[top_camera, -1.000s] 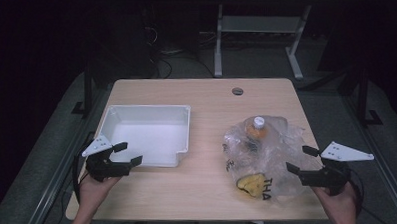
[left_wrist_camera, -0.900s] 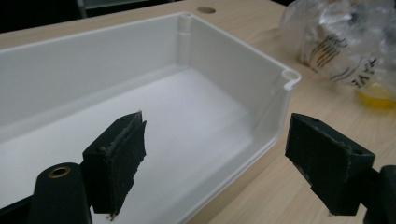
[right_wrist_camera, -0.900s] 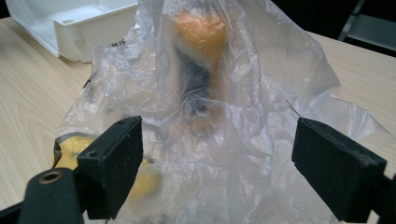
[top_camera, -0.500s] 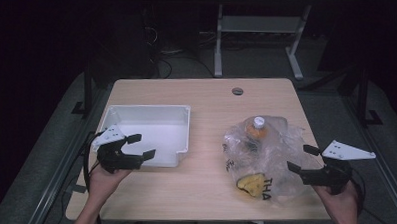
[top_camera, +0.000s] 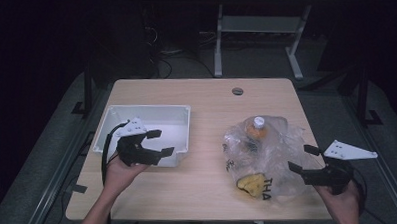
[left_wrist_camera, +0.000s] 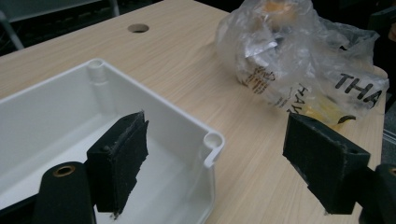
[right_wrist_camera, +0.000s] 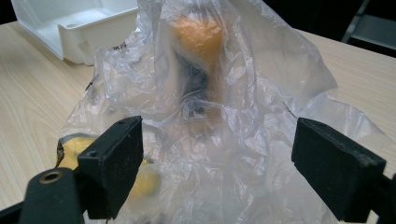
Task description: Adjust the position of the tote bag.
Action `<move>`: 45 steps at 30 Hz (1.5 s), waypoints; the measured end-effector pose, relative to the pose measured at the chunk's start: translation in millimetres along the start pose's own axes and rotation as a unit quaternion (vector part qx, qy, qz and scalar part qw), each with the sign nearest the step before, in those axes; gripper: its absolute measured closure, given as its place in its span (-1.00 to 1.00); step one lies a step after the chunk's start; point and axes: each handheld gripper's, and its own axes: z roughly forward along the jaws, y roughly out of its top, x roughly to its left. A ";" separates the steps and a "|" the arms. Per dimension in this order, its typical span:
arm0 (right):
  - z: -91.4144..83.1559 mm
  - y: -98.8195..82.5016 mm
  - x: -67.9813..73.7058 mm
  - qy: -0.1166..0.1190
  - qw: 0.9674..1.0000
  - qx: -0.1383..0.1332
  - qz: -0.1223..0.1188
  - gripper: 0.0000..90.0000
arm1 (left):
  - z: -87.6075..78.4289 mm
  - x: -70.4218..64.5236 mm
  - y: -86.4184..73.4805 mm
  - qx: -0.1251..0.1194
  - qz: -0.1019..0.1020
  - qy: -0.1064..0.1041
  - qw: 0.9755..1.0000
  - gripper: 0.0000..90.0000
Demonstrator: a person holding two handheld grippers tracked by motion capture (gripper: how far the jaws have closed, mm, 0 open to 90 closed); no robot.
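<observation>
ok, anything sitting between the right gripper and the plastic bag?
Nothing visible. The right gripper is open, its jaws spread at the near edge of the crumpled clear plastic bag on the light wooden table. The white plastic bin lies off to the far side.

The high view looks forward and down from above the person's side, taking in the whole table from far off, with floor beyond. The left gripper view rides low and close over the bin corner, looking across the table toward the bag. The right gripper view sits just beside the bag, nearly at table height, facing the bin behind it. Both gripper views share bag, bin and tabletop from opposite sides; the high view holds the bin and bag together.
</observation>
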 end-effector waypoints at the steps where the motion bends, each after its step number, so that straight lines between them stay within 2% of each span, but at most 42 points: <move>1: -0.6 0.1 -0.2 0.000 1.000 -0.001 0.001 -0.64 | 2.7 -1.4 2.1 0.001 0.003 -0.004 1.000 -0.53; 2: -1.0 -0.1 -0.6 0.002 1.000 -0.003 0.003 -0.64 | 7.8 -4.1 6.2 0.007 0.011 -0.008 1.000 -0.53; 10: 0.7 -0.3 -0.9 0.008 1.000 0.001 0.001 -0.64 | 23.1 -12.1 17.2 0.013 0.031 -0.033 0.999 -0.50; 13: 0.7 -0.1 -1.2 0.007 1.000 -0.002 -0.001 -0.64 | 30.0 -14.2 21.3 0.018 0.033 -0.041 0.998 -0.50; 17: 1.6 -0.5 -2.0 0.011 1.000 0.002 0.001 -0.64 | 40.1 -17.1 29.9 0.022 0.044 -0.054 0.997 -0.50; 21: 1.7 0.7 -3.3 0.012 1.000 0.003 0.003 -0.63 | 47.1 -18.5 34.3 0.023 0.043 -0.061 0.997 -0.52; 22: 2.0 0.3 -4.3 0.019 1.000 0.002 0.008 -0.60 | 52.4 -20.1 37.5 0.025 0.042 -0.068 0.997 -0.52; 26: 2.4 -0.4 -5.1 0.021 1.000 0.007 0.007 -0.60 | 60.6 -23.1 43.6 0.029 0.050 -0.074 0.996 -0.52; 31: 1.8 -0.3 -5.6 0.024 1.000 0.004 0.009 -0.60 | 75.5 -30.0 54.5 0.035 0.057 -0.092 0.994 -0.50; 33: 2.1 -0.6 -5.7 0.024 1.000 0.008 0.008 -0.60 | 85.0 -34.6 60.8 0.042 0.068 -0.099 0.992 -0.49; 42: 2.9 -0.5 -7.8 0.027 1.000 0.006 0.009 -0.59 | 107.1 -44.9 73.9 0.051 0.079 -0.126 0.988 -0.47; 45: 4.0 0.4 -8.2 0.029 1.000 0.008 0.007 -0.59 | 114.8 -46.4 76.8 0.051 0.077 -0.136 0.986 -0.47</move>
